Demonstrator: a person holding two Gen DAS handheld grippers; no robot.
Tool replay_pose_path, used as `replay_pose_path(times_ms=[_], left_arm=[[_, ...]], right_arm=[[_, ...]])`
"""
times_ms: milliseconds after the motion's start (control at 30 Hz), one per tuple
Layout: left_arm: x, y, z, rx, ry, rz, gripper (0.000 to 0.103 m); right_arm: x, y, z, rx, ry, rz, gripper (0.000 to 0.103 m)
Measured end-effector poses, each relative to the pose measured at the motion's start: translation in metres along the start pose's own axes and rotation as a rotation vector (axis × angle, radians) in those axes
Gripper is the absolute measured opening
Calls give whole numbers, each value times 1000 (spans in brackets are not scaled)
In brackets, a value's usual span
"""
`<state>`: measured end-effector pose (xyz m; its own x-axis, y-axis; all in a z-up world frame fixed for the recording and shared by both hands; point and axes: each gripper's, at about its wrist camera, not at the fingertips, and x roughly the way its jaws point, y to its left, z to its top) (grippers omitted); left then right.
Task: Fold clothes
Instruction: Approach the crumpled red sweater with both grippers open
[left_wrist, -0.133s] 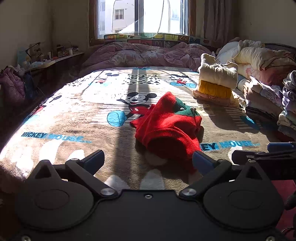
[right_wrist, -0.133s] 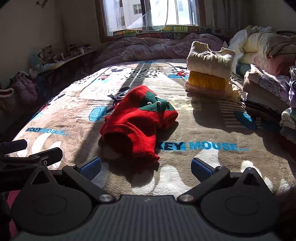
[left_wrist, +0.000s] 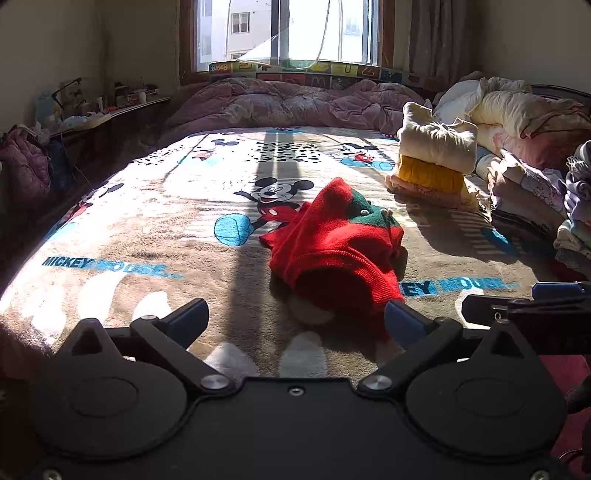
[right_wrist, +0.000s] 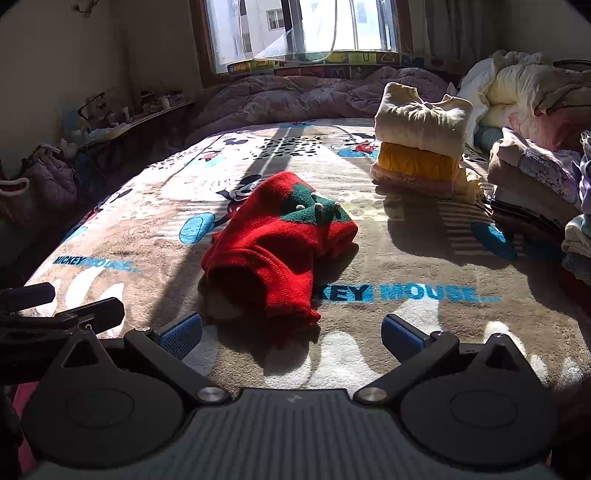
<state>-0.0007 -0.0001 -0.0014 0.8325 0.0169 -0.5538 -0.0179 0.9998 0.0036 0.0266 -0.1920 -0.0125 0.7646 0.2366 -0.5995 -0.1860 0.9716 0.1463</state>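
Observation:
A crumpled red sweater with a green collar (left_wrist: 332, 251) lies on the Mickey Mouse blanket (left_wrist: 147, 236), in the middle of the bed; it also shows in the right wrist view (right_wrist: 273, 247). My left gripper (left_wrist: 295, 321) is open and empty, just short of the sweater's near hem. My right gripper (right_wrist: 291, 332) is open and empty, also just in front of the hem. The right gripper's fingers (left_wrist: 524, 302) show at the right edge of the left wrist view, and the left gripper's fingers (right_wrist: 62, 310) at the left edge of the right wrist view.
A stack of folded clothes, cream over yellow (left_wrist: 436, 162), stands at the back right (right_wrist: 421, 147). More piled clothes and bedding (left_wrist: 535, 177) line the right side. A purple quilt (left_wrist: 288, 103) lies under the window. A cluttered shelf (left_wrist: 92, 110) runs along the left wall.

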Motion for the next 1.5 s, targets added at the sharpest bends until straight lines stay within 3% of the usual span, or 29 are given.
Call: replay_pose_path(times_ms=[833, 1500], left_arm=[[29, 8, 11, -73, 42, -59, 103], [40, 9, 19, -94, 31, -72, 103]], right_arm=[[24, -3, 16, -10, 8, 15, 102], [33, -7, 26, 12, 2, 23, 102]])
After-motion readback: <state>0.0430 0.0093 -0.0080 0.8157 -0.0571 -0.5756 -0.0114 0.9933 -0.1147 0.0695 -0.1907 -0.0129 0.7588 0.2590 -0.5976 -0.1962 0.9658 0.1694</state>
